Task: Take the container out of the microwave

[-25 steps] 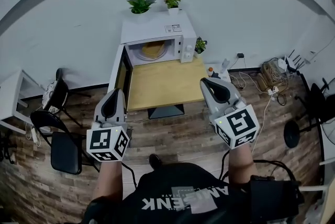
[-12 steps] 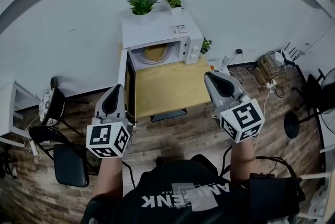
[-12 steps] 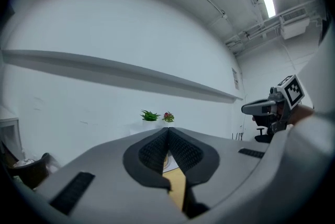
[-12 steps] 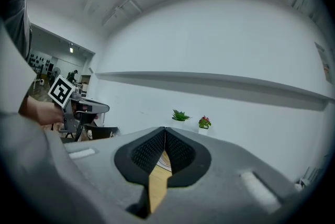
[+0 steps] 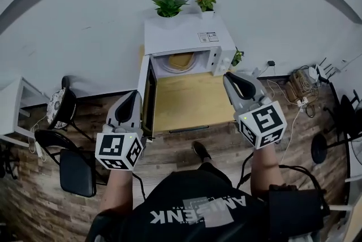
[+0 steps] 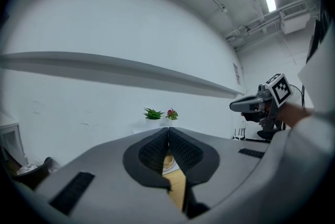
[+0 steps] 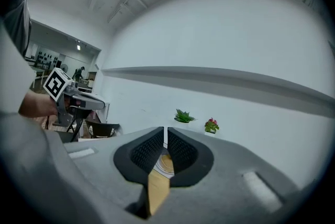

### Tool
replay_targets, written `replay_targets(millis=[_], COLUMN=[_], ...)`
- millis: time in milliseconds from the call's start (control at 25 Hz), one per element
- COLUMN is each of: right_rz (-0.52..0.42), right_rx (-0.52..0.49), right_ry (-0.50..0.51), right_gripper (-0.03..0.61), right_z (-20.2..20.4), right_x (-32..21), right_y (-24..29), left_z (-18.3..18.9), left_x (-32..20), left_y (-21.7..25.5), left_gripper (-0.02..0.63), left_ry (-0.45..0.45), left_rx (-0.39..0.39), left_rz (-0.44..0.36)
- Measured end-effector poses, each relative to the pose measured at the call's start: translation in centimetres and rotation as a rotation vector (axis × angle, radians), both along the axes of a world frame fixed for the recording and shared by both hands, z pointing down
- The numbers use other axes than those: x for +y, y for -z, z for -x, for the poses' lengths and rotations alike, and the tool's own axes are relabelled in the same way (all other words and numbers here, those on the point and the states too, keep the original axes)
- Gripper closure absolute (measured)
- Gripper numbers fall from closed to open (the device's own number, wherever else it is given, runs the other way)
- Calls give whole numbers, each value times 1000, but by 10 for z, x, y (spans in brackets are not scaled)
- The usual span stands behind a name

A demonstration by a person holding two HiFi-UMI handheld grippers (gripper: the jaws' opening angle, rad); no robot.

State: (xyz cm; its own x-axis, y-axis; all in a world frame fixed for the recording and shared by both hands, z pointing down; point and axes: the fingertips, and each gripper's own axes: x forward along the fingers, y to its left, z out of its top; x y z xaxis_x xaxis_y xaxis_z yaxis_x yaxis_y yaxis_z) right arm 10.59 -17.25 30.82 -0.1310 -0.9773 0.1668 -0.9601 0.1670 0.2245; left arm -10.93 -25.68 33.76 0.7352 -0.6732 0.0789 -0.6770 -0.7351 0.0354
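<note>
A white microwave [image 5: 186,43] stands at the back of a wooden table [image 5: 189,105], its door [image 5: 148,100] swung open to the left. Inside it sits a yellowish round container [image 5: 180,61], also glimpsed between the jaws as the container [image 7: 166,164]. My left gripper [image 5: 134,95] is level, just left of the door, shut and empty; the left gripper [image 6: 168,132] shows its pads touching. My right gripper [image 5: 229,77] hovers over the table's right edge, short of the microwave. In its own view the right gripper [image 7: 165,132] has its jaws opening to a thin slit, with nothing between them.
Two potted plants [image 5: 168,6] [image 5: 206,0] stand on the microwave, and a small one [image 5: 236,57] beside it. Black chairs [image 5: 73,164] are at the left. Cables and plugs [image 5: 300,82] lie on the floor at the right. White wall behind.
The person has stepped towards the table, so the microwave sits closer. Both grippers have moved forward: the left now reaches the open door, the right the table's right edge.
</note>
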Motion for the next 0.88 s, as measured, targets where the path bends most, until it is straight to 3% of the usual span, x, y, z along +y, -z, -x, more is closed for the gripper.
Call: replay_targets(millis=[200,600,880], right_rz=[-12,-12,20], right_rx=[-3,26,69], right_ry=[79,187,292], right_gripper=[560,538,485], right_z=[-13,-46,-49], right_x=[-46,-124,-165], right_y=[8,11,-1], left_z=[-2,-25,-27], left_x=[-27,-60,-66], left_y=[8,5,3], left_gripper=[612,611,577], left_ry=[90,145,203], left_rx=[-37,-49,-9], left_rz=[-15,24,55])
